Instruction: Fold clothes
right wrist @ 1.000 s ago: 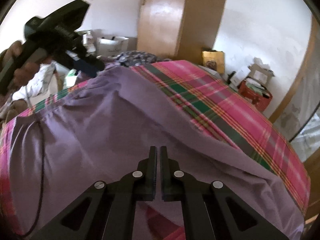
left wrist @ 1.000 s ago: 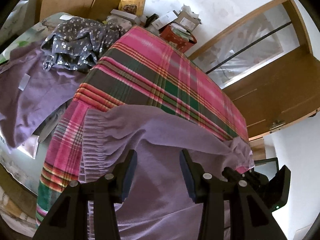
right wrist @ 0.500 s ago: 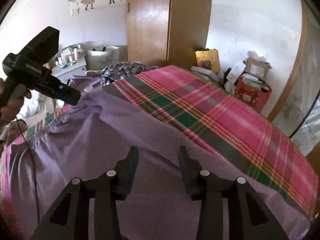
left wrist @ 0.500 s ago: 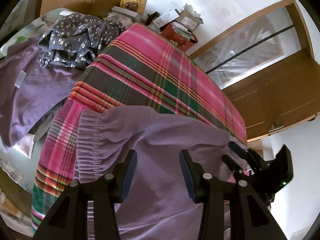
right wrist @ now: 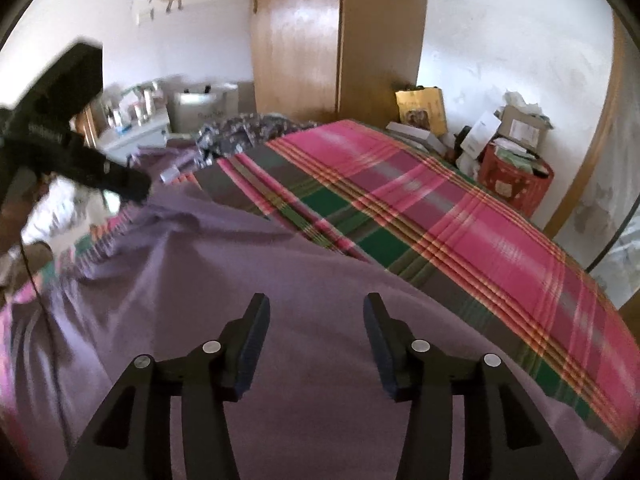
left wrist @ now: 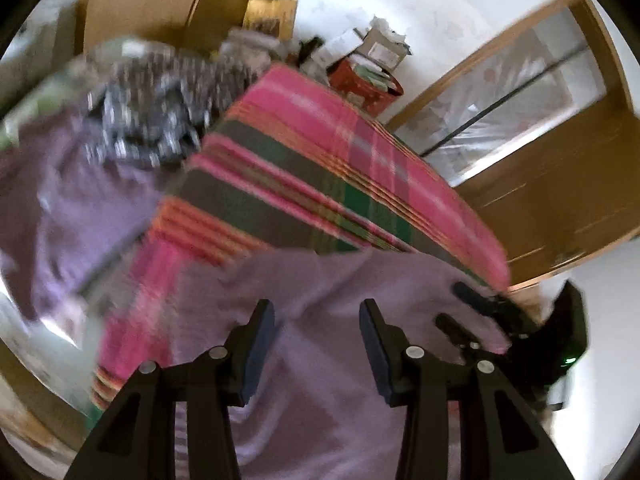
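A purple garment (left wrist: 340, 280) (right wrist: 280, 272) lies spread over the near end of the pink and green plaid bed cover (left wrist: 320, 152) (right wrist: 440, 208). My left gripper (left wrist: 316, 314) hovers open over the garment's gathered side, with nothing between its fingers. It also shows at the left of the right wrist view, the left gripper (right wrist: 134, 188) tip by the cloth's far edge. My right gripper (right wrist: 316, 304) is over the middle of the garment. Its jaws are opening and only flat cloth lies below them. In the left wrist view the right gripper (left wrist: 460, 308) sits at the garment's right corner.
A dark flowered garment (left wrist: 160, 100) (right wrist: 248, 132) is heaped at the bed's far corner, beside another purple cloth (left wrist: 60, 200). A red bin of papers (left wrist: 364, 84) (right wrist: 516, 176) and boxes stand by the wall. A wooden wardrobe (right wrist: 336, 40) rises behind.
The right gripper's jaws went from shut to wide apart, and it shifted across the purple garment. The left gripper stayed open and its view tilted slightly.
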A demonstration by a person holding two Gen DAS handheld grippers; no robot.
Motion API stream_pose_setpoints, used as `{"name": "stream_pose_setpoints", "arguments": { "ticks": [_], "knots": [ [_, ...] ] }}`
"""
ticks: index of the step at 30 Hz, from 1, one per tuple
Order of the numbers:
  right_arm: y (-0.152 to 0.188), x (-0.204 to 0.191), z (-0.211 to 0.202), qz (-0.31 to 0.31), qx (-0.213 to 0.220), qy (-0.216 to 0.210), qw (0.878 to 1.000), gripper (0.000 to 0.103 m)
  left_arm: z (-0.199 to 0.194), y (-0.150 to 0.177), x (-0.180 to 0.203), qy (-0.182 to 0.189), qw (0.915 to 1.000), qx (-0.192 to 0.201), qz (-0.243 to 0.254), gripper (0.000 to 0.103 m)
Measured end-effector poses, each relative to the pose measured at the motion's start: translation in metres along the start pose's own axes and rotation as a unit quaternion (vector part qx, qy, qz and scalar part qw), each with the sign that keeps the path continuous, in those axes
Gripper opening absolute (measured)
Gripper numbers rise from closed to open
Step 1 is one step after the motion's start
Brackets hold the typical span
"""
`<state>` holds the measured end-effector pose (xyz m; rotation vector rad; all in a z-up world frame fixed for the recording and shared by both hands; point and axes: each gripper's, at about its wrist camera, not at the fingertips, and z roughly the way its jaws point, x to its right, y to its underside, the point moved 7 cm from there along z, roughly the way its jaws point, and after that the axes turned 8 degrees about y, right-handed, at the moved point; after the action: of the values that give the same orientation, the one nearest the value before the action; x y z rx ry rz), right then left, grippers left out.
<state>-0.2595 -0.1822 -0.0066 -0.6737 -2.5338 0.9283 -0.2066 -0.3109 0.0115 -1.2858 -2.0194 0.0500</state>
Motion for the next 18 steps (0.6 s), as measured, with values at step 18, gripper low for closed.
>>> {"name": "stream_pose_setpoints", "arguments": {
  "ticks": [18],
  "knots": [
    [0.008,0.045,0.026,0.055,-0.028,0.022,0.998,0.052,0.055,-0.01,0.019,-0.17,0.9502,-0.063,0.254,0.047]
  ]
}}
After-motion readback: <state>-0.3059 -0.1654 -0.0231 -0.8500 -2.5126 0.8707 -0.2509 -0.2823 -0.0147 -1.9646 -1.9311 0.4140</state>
